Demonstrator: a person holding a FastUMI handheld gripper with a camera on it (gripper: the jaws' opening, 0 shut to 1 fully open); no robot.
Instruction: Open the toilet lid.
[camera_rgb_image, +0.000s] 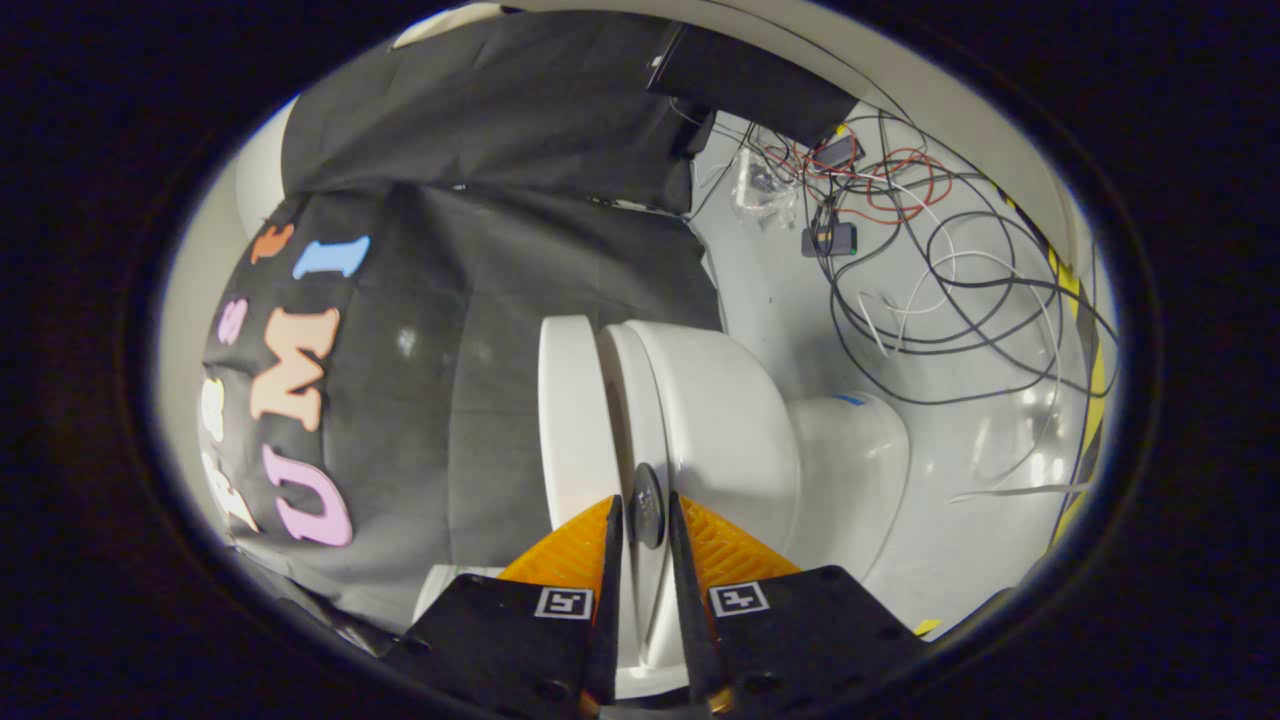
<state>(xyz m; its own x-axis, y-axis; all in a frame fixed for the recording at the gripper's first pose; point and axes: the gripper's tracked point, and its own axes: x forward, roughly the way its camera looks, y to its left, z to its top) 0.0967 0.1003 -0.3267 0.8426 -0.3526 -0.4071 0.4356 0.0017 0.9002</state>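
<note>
The white toilet (730, 420) lies just ahead of the fingers, and the view is rolled so the floor is to the right. The toilet lid (622, 400) is seen edge-on, a thin white slab lying against the bowl. My gripper (646, 520) has its two black fingers close together on either side of the lid's front edge, and white rim fills the narrow gap between them. A dark round pad (647, 505) sits on the lid's underside right at the fingertips. Beside the lid, on the side away from the bowl, stands a thicker white slab (570, 420).
Black cloth (480, 330) hangs behind the toilet. A tangle of black, white and red cables (930, 270) and small boxes (828, 240) lie on the pale floor beside the pedestal (850, 450). A yellow-and-black strip (1085, 360) marks the floor's far edge.
</note>
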